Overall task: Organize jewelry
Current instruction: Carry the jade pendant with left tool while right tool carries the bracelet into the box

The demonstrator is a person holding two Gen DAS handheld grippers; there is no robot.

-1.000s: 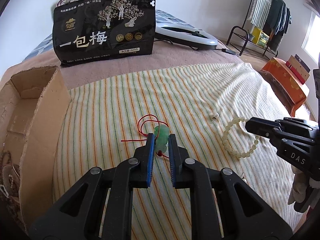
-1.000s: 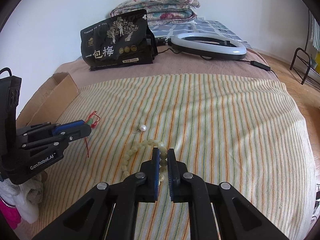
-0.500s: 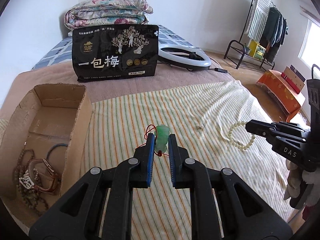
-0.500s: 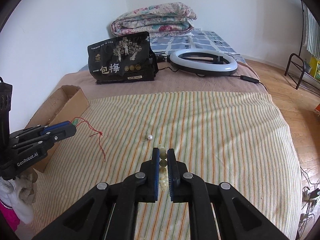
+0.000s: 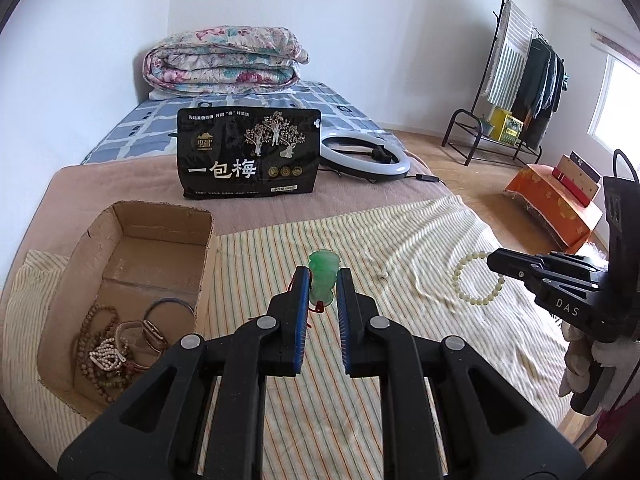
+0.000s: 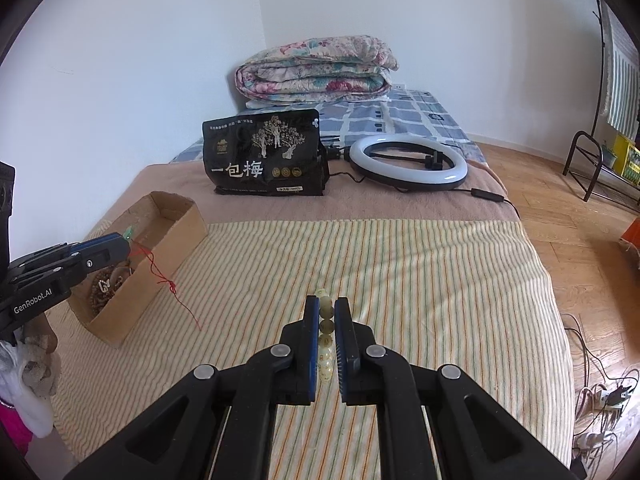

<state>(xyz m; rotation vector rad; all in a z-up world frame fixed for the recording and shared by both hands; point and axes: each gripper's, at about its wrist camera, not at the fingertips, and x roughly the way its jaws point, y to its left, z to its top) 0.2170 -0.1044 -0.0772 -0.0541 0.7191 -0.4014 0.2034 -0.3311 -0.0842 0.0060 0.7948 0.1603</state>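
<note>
My left gripper point(image 5: 323, 276) is shut on a green jade pendant point(image 5: 323, 276), lifted above the striped cloth point(image 5: 400, 240). From the right wrist view its red cord point(image 6: 168, 280) trails down from the left gripper point(image 6: 127, 242) over the cardboard box point(image 6: 176, 240). My right gripper point(image 6: 327, 308) is shut on a pale bead bracelet point(image 6: 326, 320), which hangs in a loop point(image 5: 476, 280) from the right gripper point(image 5: 494, 258) in the left wrist view. The open cardboard box point(image 5: 160, 216) at the left holds several bead bracelets and bangles point(image 5: 116, 344).
A black snack bag point(image 5: 248, 154) stands at the back of the bed beside a ring light point(image 5: 364, 156). A folded floral quilt point(image 5: 224, 60) lies behind. A small pearl point(image 5: 385, 277) rests on the cloth. A clothes rack point(image 5: 520, 80) and an orange box point(image 5: 556, 204) stand on the floor at the right.
Both grippers have risen off the striped cloth, carrying the pendant and the bracelet up. The left one now hangs closer to the cardboard box, with more of the box's inside in view.
</note>
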